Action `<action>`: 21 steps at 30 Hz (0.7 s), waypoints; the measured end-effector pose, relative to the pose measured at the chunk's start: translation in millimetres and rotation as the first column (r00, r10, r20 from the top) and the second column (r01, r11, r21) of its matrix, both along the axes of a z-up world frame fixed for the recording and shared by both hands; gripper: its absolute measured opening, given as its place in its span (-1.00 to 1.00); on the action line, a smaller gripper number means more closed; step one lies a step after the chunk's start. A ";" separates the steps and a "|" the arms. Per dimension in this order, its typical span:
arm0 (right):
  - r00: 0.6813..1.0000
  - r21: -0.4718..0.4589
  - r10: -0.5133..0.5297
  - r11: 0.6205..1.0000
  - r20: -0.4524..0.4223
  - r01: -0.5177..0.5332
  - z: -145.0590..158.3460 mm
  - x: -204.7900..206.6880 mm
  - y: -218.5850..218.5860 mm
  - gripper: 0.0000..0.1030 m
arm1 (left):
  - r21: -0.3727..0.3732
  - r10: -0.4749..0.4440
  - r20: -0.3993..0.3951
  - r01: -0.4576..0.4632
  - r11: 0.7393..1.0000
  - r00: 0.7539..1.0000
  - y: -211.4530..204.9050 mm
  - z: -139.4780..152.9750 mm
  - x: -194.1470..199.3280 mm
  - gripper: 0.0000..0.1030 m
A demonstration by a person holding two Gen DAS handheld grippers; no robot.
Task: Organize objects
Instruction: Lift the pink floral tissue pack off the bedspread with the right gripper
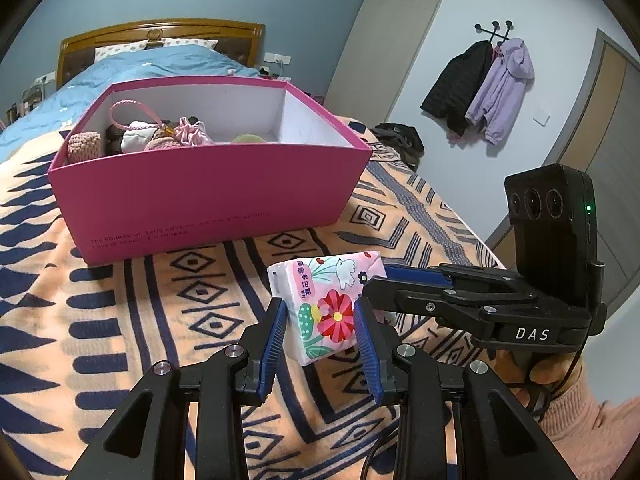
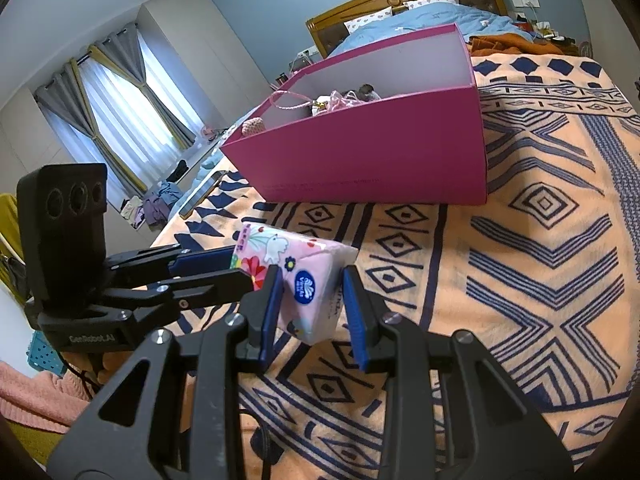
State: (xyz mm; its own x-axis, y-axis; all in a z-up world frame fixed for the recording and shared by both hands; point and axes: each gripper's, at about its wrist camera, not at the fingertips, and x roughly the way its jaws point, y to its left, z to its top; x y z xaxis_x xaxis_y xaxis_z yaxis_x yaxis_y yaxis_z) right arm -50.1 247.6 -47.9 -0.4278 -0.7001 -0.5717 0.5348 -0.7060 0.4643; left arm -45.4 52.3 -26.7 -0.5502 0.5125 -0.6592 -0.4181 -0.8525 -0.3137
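A pink flowered tissue pack (image 1: 326, 300) is held just above the patterned bed blanket. My left gripper (image 1: 320, 316) has its blue pads on both sides of the pack. My right gripper (image 2: 308, 292) comes in from the right at a right angle and also has its pads on the pack (image 2: 304, 280). The right gripper shows in the left wrist view (image 1: 380, 280), and the left gripper shows in the right wrist view (image 2: 236, 268). A magenta box (image 1: 208, 192) stands behind the pack, holding knitted pouches, a pink cord and a green round thing.
The orange and navy blanket (image 1: 120, 320) covers the bed. A blue duvet (image 1: 140, 76) and wooden headboard lie beyond the box (image 2: 380, 160). Jackets (image 1: 480, 88) hang on the right wall. Curtains (image 2: 116, 100) and floor clutter are off the bed's left edge.
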 end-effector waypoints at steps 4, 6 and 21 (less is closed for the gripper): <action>1.000 0.000 0.001 1.000 -0.007 -0.001 2.1 -1.2 -0.5 -0.34 | 0.002 0.001 -0.007 -0.001 1.000 1.000 0.0 2.2 -0.3 -0.34; 1.000 0.000 0.000 1.000 -0.011 0.000 3.2 -2.6 -0.2 -0.34 | 0.002 0.002 -0.011 -0.002 1.000 1.000 0.5 3.1 -0.5 -0.34; 0.999 -0.006 0.001 1.000 -0.040 -0.001 13.2 -4.0 -0.5 -0.34 | 0.004 0.009 -0.035 -0.009 1.000 0.999 0.5 11.7 -2.3 -0.34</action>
